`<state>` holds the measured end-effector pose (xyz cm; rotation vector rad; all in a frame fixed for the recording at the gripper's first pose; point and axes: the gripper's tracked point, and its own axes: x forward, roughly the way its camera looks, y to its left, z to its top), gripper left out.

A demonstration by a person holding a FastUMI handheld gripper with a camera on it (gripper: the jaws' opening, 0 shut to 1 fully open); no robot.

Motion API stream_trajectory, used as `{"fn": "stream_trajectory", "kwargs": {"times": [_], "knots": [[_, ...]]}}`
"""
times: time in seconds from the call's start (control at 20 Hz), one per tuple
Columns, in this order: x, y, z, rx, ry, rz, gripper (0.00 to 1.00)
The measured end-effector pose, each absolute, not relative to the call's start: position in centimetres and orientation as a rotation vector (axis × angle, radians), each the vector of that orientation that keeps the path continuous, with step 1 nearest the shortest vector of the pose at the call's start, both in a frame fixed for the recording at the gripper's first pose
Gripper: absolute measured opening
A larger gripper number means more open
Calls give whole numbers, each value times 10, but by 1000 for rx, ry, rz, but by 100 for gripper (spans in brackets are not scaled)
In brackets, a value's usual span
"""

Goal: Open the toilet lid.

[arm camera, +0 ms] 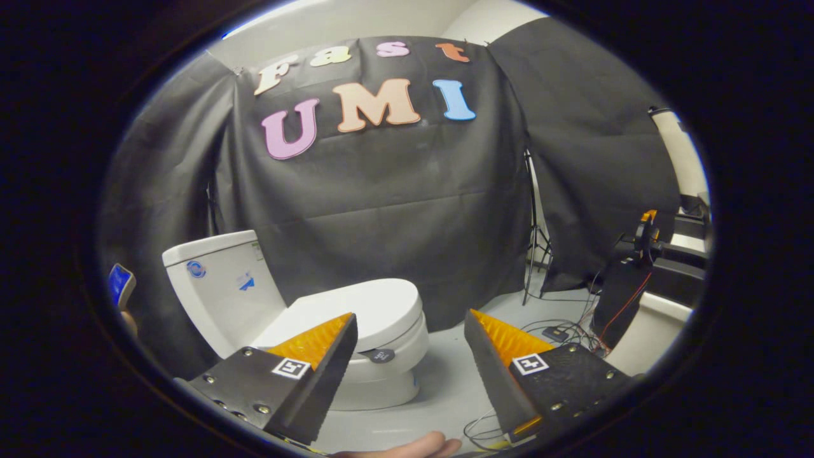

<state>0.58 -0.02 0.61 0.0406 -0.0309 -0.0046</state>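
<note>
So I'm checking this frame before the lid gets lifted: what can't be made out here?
- Toilet lid, gripper view: closed; its near left part is covered by the left finger of the open gripper.
- Round dark tag under the lid's front: too small to identify.
- Toilet base: its lower left sits behind the same finger.
- Blue object left of the tank: cut off, unidentifiable.
- Hand below the fingers: mostly cut off.
</note>
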Motion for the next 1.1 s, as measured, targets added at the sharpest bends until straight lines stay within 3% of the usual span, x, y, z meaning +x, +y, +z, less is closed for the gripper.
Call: {"fn": "stream_trajectory", "kwargs": {"times": [0.55,1.1], "knots": [[46,20,-6,172,-36,66,99],[127,35,-82,530,47,62,100]]}}
